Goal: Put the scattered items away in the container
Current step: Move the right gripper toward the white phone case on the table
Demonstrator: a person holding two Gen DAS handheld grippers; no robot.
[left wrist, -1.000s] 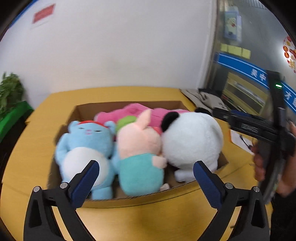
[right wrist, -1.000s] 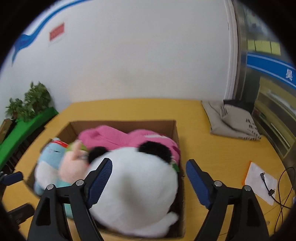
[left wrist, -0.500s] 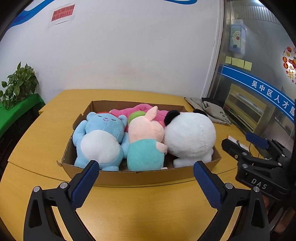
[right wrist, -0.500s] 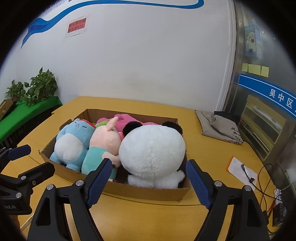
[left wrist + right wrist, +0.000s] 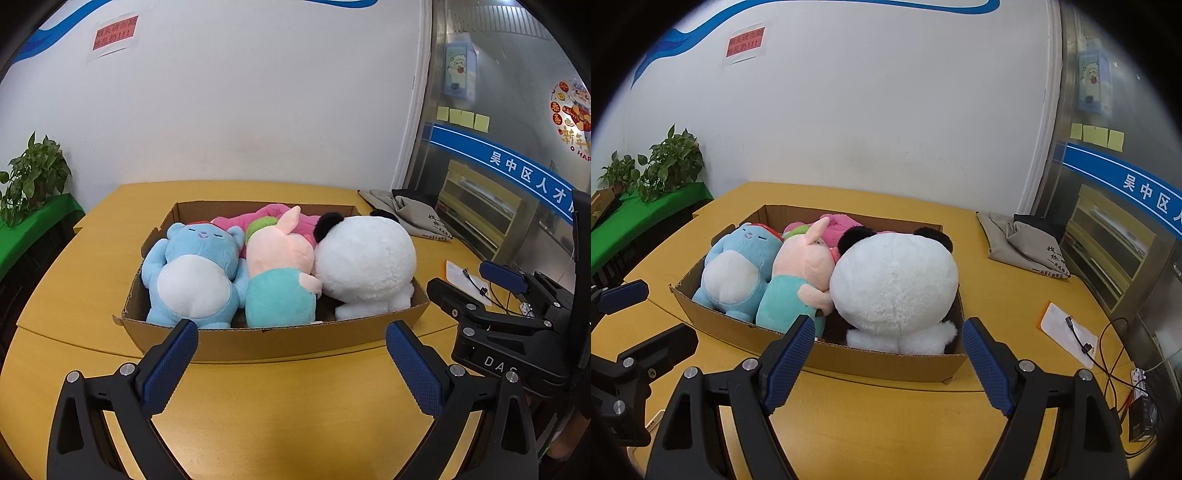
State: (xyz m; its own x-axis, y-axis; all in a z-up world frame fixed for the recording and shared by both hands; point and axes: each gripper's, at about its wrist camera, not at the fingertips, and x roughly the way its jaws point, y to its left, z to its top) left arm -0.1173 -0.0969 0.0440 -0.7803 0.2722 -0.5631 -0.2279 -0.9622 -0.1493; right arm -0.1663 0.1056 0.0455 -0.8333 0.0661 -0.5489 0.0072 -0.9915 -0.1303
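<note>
Right wrist: grey bag [image 5: 1023, 240] (beside box [image 5: 886, 360])

1. A shallow open cardboard box [image 5: 280, 341] sits mid-frame.
2. A blue bear plush [image 5: 195, 275] lies on its back at the box's left end, white belly up.
3. A pink pig plush [image 5: 280, 280] in teal lies in the middle.
4. A white panda plush [image 5: 365, 266] fills the right end.
5. A pink plush [image 5: 269, 218] lies behind them.
</note>
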